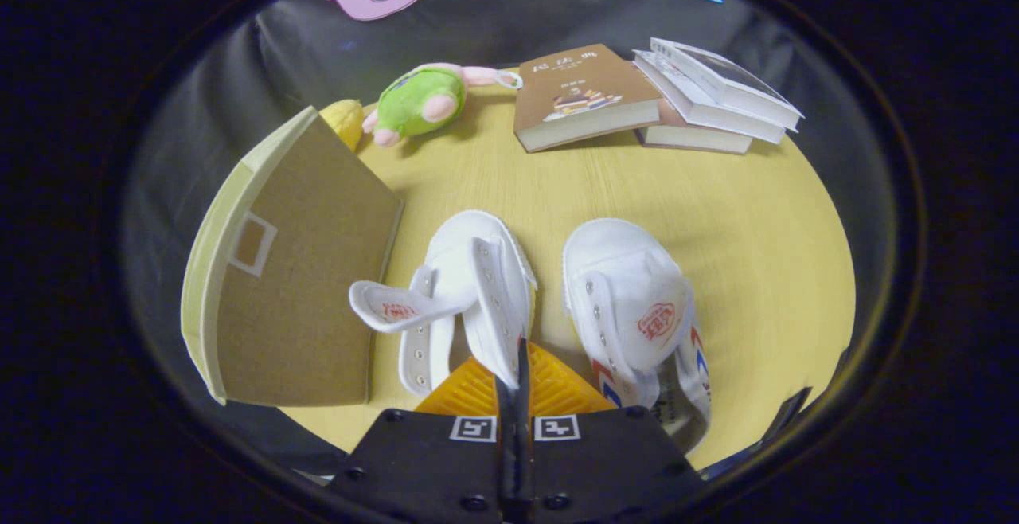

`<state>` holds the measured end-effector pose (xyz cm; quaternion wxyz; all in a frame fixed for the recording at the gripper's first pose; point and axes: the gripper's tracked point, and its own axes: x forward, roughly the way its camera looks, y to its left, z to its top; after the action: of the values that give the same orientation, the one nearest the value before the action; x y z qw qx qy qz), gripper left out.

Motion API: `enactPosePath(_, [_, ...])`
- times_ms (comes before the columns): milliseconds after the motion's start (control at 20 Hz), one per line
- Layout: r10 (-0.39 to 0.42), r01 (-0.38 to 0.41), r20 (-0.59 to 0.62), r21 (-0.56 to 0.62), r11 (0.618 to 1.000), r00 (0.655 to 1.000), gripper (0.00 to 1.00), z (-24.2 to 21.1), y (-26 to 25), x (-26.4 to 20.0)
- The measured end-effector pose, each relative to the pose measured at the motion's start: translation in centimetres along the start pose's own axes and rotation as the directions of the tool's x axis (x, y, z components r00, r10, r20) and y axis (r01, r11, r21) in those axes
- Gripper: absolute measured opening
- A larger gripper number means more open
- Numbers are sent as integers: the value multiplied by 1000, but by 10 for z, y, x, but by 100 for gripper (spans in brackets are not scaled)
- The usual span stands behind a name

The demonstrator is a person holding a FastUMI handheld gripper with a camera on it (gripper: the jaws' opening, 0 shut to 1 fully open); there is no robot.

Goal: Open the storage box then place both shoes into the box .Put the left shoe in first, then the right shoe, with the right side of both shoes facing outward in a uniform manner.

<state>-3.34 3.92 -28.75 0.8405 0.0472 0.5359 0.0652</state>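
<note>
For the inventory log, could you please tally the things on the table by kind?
Shoes: 2, a left-hand shoe, its flap pinched between the shut jaws of the gripper, and a right-hand shoe
Books: 3, a brown book and two stacked books
Storage box: 1, the box, lid up
Toys: 2, a green plush toy and a yellow toy
Total: 8

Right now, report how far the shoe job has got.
Done: the storage box lid stands raised. In hand: the gripper is shut on the left shoe, pinching its side flap, shoe not boxed. Left: box it, then the right shoe resting on the table.
</note>
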Motion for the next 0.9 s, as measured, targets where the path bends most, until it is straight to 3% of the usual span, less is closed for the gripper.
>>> enactPosePath(350, [66, -74, 59, 144, 987, 996, 4, 34, 27, -45])
enactPosePath(900, [201, -231, 166, 191, 954, 965, 3, 90, 113, -116])
